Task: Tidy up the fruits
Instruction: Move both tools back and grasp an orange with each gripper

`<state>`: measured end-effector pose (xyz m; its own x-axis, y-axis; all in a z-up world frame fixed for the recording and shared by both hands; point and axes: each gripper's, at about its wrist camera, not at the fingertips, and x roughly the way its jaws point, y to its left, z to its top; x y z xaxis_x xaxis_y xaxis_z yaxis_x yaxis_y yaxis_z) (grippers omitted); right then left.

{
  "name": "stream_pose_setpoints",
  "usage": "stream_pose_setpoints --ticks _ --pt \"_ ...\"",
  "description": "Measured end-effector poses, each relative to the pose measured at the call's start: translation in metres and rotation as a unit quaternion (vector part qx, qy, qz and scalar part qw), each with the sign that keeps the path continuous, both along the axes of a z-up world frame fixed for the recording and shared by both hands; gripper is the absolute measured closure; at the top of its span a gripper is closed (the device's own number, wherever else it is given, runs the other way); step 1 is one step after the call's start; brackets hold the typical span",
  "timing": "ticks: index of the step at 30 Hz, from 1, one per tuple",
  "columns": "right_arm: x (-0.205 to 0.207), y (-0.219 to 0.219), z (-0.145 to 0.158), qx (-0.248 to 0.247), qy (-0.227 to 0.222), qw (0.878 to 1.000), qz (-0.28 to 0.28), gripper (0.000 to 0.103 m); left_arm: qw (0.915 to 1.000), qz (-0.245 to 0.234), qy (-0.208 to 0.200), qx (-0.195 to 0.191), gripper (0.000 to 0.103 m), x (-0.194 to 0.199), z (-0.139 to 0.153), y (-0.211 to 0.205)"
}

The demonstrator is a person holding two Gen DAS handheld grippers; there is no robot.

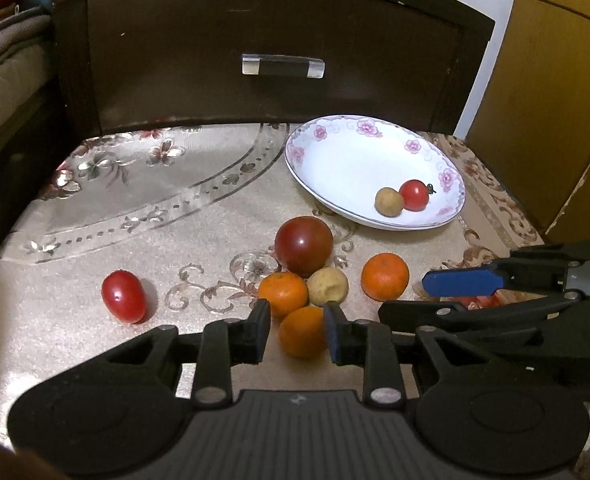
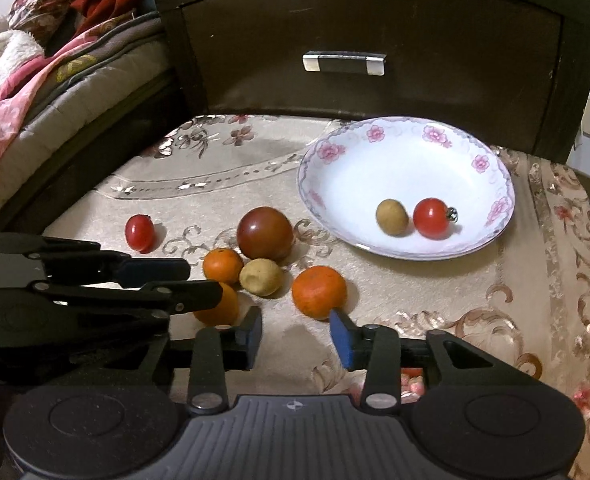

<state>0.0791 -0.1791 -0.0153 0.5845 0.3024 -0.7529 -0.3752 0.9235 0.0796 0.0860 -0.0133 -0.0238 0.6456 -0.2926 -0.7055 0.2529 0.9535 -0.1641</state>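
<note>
We see the low table covered with a shiny beige floral cloth (image 1: 95, 240) standing before a dark wooden drawer front (image 1: 271, 40), and it carries everything. Near its far right corner lies the white porcelain plate with pink flowers on the rim (image 1: 335, 152), and it already holds two pieces: a small red cherry tomato with a green stalk (image 1: 414, 195) and, touching it, a small tan round fruit (image 1: 389, 201). We judge therefore that the work is begun but mostly not done, because six fruits lie on the cloth outside the plate. The largest is the dark red round tomato (image 1: 304, 245) near the middle of the table; just in front of it sit a small orange mandarin (image 1: 283, 293) and a second tan, dented fruit (image 1: 328, 286), both touching or almost touching it. Another orange mandarin (image 1: 384, 276) lies apart, toward the right edge, and an oval red tomato (image 1: 123, 297) lies well apart toward the left edge. The nearest orange mandarin (image 1: 303, 332), close to the near edge, stands between the two parted fingers of our left gripper (image 1: 297, 334); whether the pads touch it we cannot tell, so it seems to us not yet grasped. Our right gripper (image 2: 297, 338) is spread wide and holds nothing, near the lone mandarin.
</note>
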Motion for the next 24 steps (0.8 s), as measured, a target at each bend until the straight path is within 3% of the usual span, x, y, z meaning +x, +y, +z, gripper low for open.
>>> stream_pose_setpoints --ticks 7,24 --pt "0.003 -0.004 0.006 -0.010 -0.017 1.000 0.012 0.058 0.9999 -0.007 0.010 -0.001 0.065 0.003 0.000 0.002" --pt "0.025 -0.006 -0.009 -0.013 -0.007 1.000 0.013 0.059 0.9983 -0.054 0.023 0.007 0.063 -0.002 -0.012 -0.018"
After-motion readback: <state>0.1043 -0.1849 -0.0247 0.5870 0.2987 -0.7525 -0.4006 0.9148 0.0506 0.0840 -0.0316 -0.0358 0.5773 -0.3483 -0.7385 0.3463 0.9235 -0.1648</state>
